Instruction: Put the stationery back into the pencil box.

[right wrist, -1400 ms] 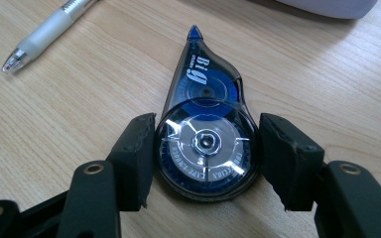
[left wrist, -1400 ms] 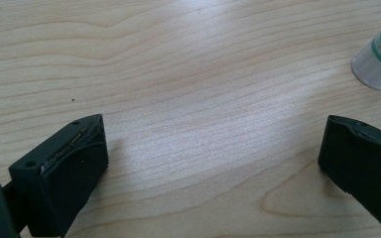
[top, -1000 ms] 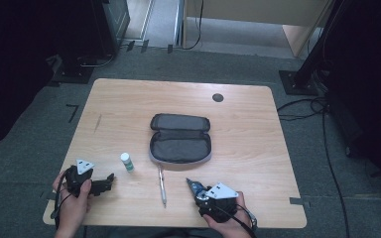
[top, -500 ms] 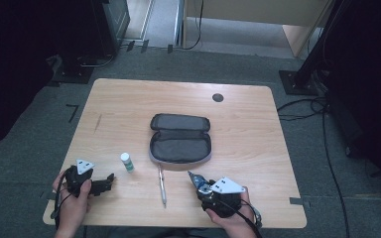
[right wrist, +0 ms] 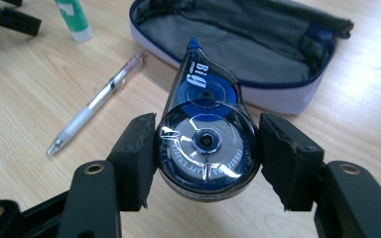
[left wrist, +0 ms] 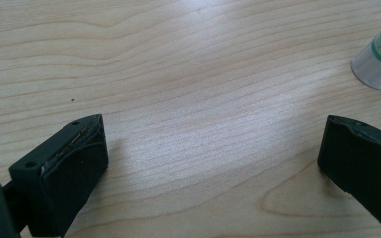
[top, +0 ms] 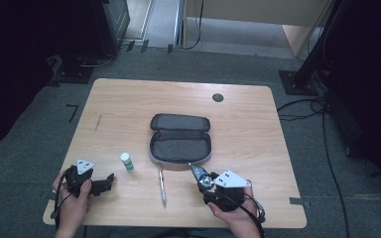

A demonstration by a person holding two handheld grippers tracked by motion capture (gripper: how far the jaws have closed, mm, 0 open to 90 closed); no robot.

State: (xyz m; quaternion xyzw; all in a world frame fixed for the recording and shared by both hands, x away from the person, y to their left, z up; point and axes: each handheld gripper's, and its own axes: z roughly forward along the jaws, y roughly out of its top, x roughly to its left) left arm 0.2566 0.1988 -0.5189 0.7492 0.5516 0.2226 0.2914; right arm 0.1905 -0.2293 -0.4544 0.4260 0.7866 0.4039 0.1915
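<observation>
A correction tape (right wrist: 206,134) was gripped between the right gripper's (right wrist: 207,158) jaws, its tip pointed far toward the open pouch (top: 180,139) just beyond. The left gripper (left wrist: 213,163), jaws wide and empty, was rested on the surface (top: 258,124) at near left, well apart.

Blue correction tape (right wrist: 206,136), clamped, lifted

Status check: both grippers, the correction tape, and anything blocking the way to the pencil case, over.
Right gripper shut on correction tape, off the table. Left gripper open, empty. Pencil case open; path clear.
</observation>
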